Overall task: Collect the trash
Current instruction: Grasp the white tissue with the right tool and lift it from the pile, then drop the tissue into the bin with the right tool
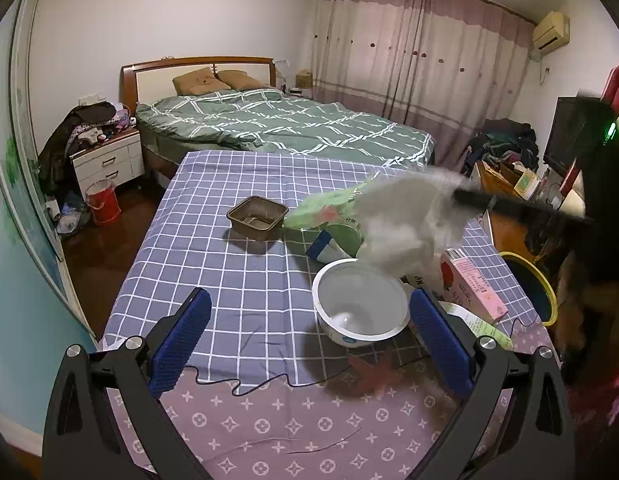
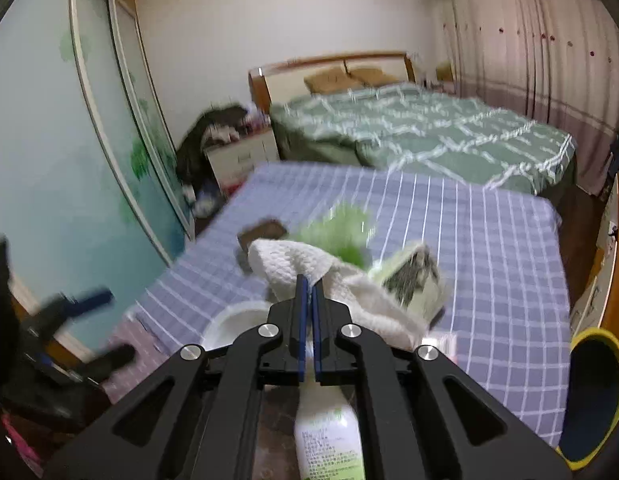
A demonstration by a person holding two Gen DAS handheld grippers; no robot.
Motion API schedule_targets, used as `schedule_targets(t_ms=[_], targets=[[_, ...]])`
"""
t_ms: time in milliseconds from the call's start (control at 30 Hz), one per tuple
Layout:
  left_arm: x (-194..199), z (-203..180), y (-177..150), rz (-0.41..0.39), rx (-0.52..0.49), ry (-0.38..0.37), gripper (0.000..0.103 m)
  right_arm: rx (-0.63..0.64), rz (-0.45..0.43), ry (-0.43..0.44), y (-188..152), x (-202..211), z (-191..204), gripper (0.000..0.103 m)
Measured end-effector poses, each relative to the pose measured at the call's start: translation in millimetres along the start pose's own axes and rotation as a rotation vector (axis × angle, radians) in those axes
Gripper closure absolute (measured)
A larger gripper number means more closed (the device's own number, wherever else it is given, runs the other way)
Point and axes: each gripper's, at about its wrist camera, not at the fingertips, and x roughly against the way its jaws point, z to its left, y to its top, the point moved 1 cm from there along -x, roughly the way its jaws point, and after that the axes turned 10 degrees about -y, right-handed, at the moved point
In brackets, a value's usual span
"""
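One pinched corner is all the right gripper (image 2: 309, 286) has of the tissue (image 2: 293, 264), lifted over the table's right edge near the bin (image 2: 605, 364), so it may slip; left gripper (image 1: 309, 340) gapes empty.

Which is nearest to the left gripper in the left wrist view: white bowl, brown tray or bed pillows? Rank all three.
From the left gripper:
1. White bowl, just ahead, close by its right finger.
2. Brown tray, farther up the checked cloth, mid table, slightly left.
3. Bed pillows, far back against the headboard.
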Motion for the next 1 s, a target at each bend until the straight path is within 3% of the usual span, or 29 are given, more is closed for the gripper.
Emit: schedule_targets(t_ms=[233, 567, 800, 1000], targets=[[-2.6, -5.1, -4.1, 0.011, -0.013, -0.013, 0.005, -0.047, -0.105, -0.007, 34.0, 38.3, -25.2, 0.101], [-9.6, -10.1, -4.9, 0.025, -0.018, -0.021, 0.005, -0.108, -0.224, -0.177, 61.2, 86.4, -90.7, 0.101], [-17.9, -16.9, -6.0, 0.040, -0.032, -0.035, 0.005, -0.196, -0.222, -0.350, 44.0, 104.2, -161.3, 0.101], [-31.4, -24.4, -7.7, 0.064, -0.037, -0.049, 0.005, -0.298, -0.157, -0.489, 11.6, 102.6, -234.1, 0.101]])
